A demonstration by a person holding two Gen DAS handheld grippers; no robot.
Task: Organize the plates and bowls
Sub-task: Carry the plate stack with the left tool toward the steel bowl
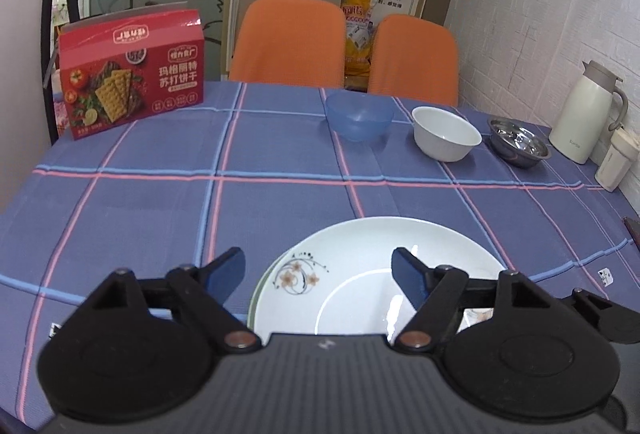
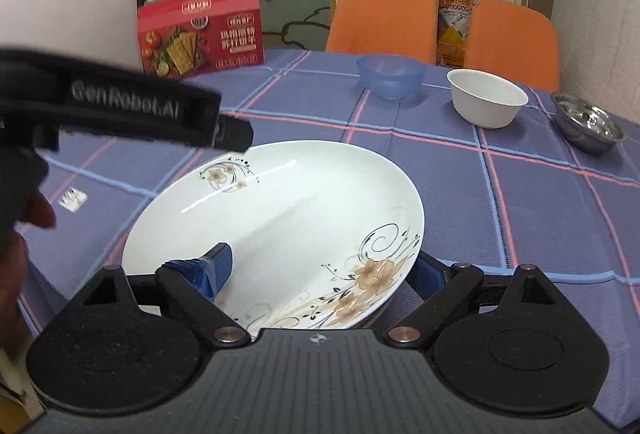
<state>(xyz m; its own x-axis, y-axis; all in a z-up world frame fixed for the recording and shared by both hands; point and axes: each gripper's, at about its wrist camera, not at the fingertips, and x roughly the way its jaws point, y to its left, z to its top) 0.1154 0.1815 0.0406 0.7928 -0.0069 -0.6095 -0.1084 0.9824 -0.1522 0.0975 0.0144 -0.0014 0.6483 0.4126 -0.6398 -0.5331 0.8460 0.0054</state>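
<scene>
A checked blue tabletop [image 1: 280, 162] is carrying 3 bowls [image 1: 446, 138] near 2 orange chairs [image 1: 288, 38]. Its left half is lying bare. The left gripper [image 1: 318, 270] jaws are spreading over a floral plate [image 2: 280, 218]; the right gripper [image 2: 324, 270] jaws are pinching its rim.

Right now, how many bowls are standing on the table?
3, in a row at the far side: the blue plastic bowl leftmost, the white bowl in the middle, the steel bowl rightmost. None looks hidden.
</scene>
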